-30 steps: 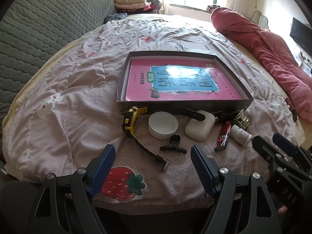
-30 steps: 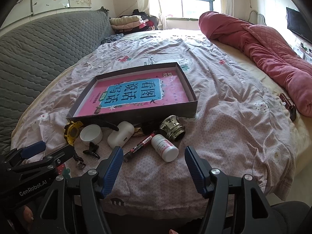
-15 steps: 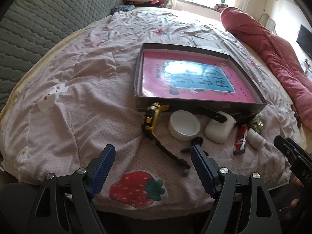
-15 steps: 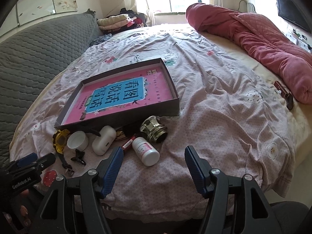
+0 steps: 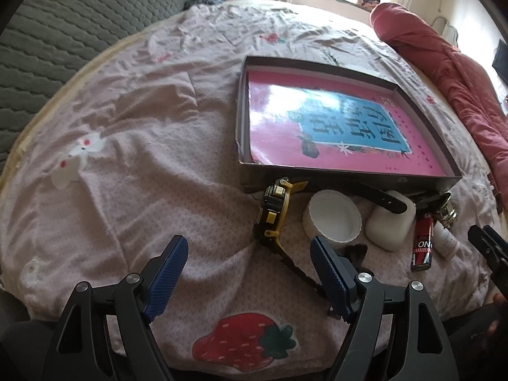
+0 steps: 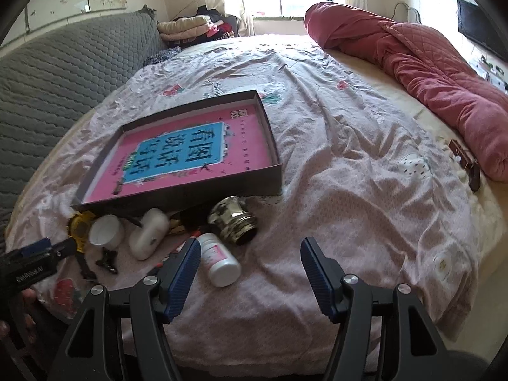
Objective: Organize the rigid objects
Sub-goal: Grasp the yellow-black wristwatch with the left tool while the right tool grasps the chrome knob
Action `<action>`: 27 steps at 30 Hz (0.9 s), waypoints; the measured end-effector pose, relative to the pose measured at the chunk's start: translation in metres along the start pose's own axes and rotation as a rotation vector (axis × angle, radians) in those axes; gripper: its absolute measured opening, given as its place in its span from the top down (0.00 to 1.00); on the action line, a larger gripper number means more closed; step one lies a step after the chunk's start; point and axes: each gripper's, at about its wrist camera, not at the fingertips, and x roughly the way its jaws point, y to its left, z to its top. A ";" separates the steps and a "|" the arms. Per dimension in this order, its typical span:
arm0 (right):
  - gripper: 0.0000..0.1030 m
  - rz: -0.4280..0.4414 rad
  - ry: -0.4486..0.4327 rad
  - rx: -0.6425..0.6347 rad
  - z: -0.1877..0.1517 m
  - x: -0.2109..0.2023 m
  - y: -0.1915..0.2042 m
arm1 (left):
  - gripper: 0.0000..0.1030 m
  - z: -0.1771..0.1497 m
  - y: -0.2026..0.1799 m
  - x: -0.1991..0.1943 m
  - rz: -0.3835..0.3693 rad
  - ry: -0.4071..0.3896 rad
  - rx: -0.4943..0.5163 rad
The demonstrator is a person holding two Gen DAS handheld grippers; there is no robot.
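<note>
1. Left gripper hovered over the bed sheet with fingers spread wide and nothing between them. The yellow watch lay just ahead, between the finger lines, so it was judged the likely first pick.
2. Right gripper was likewise released and empty. The white pill bottle lay on its side just beside the left finger.
3. The loose items sat in a row against the near wall of the shallow box: watch, white cap, white case, red lighter, metal fitting and black hair clip. Judged staged for loading; none was in the box yet.
4. The box held only a pink book lying flat, leaving its cover free as floor.
5. Writing: large Chinese characters on the book's blue panel, not transcribed with confidence; "ON" and partial letters on the lighter; the bottle's pink label was unreadable.
</note>
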 end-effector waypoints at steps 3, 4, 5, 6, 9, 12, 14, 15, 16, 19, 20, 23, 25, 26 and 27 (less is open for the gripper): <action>0.37 0.013 0.025 -0.004 0.005 0.010 -0.005 | 0.22 0.003 0.002 0.006 0.007 0.013 -0.002; 0.37 0.014 0.033 -0.008 0.006 0.013 -0.006 | 0.22 0.004 0.002 0.007 0.012 0.010 -0.002; 0.37 0.013 0.038 -0.013 0.006 0.016 -0.007 | 0.22 0.005 0.003 0.007 0.017 0.008 -0.002; 0.37 0.015 0.044 -0.018 0.008 0.019 -0.007 | 0.22 0.006 0.003 0.008 0.016 0.007 0.002; 0.37 0.020 0.050 -0.028 0.011 0.024 -0.006 | 0.22 0.009 0.003 0.010 0.013 0.007 0.008; 0.37 0.019 0.062 -0.054 0.014 0.031 -0.002 | 0.22 0.011 0.003 0.011 0.010 0.006 0.016; 0.37 0.024 0.072 -0.078 0.017 0.036 0.002 | 0.23 0.012 0.004 0.012 0.004 0.007 0.017; 0.37 0.024 0.079 -0.093 0.018 0.039 0.004 | 0.25 0.012 0.004 0.013 0.003 0.007 0.017; 0.37 0.021 0.083 -0.108 0.019 0.042 0.006 | 0.27 0.012 0.004 0.013 0.000 0.006 0.019; 0.37 0.029 0.097 -0.135 0.022 0.049 0.009 | 0.33 0.014 0.005 0.015 -0.013 0.006 0.016; 0.37 0.034 0.102 -0.136 0.022 0.051 0.009 | 0.34 0.015 0.005 0.016 -0.017 0.008 0.016; 0.37 0.047 0.116 -0.131 0.023 0.056 0.008 | 0.42 0.017 0.003 0.020 -0.025 0.010 0.027; 0.37 0.046 0.118 -0.134 0.024 0.057 0.007 | 0.52 0.018 -0.001 0.021 -0.030 0.009 0.040; 0.37 0.049 0.120 -0.136 0.024 0.058 0.007 | 0.53 0.018 -0.002 0.021 -0.034 0.008 0.046; 0.37 0.054 0.123 -0.139 0.025 0.059 0.006 | 0.56 0.019 -0.005 0.022 -0.036 0.009 0.056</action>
